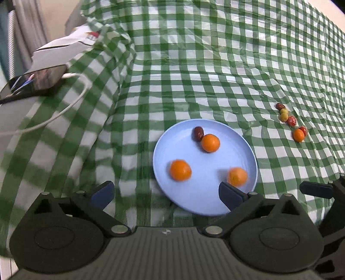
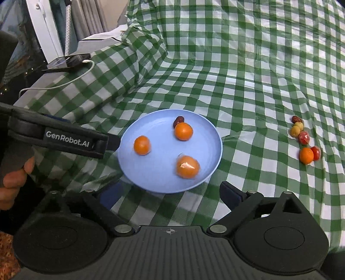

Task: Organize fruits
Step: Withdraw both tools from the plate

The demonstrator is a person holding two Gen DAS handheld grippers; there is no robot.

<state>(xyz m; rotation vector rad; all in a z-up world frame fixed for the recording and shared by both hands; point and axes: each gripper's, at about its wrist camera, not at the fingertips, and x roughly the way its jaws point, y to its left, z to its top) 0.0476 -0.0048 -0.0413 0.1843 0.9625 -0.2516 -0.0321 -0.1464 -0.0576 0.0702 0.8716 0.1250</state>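
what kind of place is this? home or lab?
Probably a home table: a green checked tablecloth covers it, with a blue plate of oranges, a phone charging at the far edge and what looks like a curtain behind. Can't rule out a staged setup.

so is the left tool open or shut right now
Open: the left tool has its two dark blue fingers spread wide apart, nothing between them, beside the round light-blue plate.

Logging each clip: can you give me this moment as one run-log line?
plate: three oranges, one date | cloth: one orange, five small fruits at right | left tongs: open, empty | right tongs: open, empty
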